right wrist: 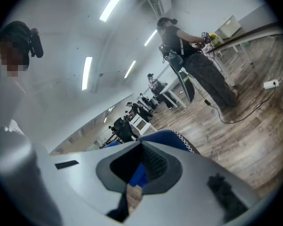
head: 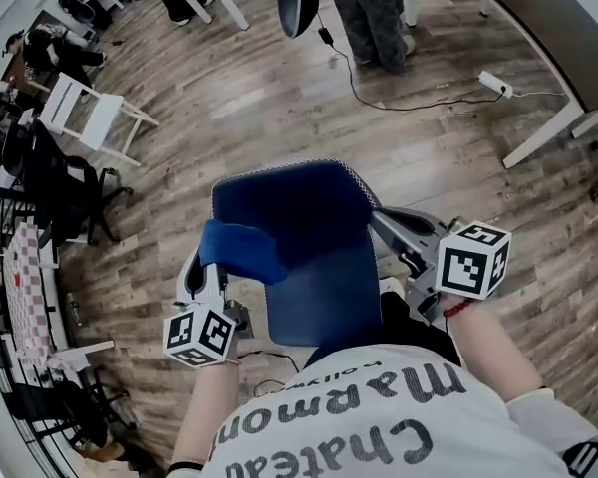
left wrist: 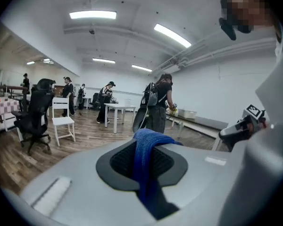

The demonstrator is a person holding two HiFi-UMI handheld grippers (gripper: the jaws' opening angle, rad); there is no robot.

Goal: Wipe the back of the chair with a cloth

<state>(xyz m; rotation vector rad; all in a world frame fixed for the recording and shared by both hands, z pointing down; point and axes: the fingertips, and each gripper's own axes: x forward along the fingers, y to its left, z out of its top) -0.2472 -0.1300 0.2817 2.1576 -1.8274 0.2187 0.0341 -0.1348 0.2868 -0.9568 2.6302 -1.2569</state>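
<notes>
In the head view the blue chair back (head: 314,267) stands right in front of me, seen from above. A folded blue cloth (head: 241,251) lies against its left side. My left gripper (head: 205,263) is shut on that cloth; in the left gripper view the cloth (left wrist: 148,164) runs up between the jaws of the left gripper (left wrist: 142,142) and drapes over their tips. My right gripper (head: 378,218) sits at the chair back's right edge. In the right gripper view the jaws of the right gripper (right wrist: 141,145) meet at the tips, with the chair's blue top edge (right wrist: 172,135) just beyond.
A person (head: 371,13) stands ahead on the wood floor, with a power strip (head: 496,83) and its cable nearby. A white table leg (head: 543,137) is at right. A white folding chair (head: 90,116) and a black office chair (head: 60,182) stand at left.
</notes>
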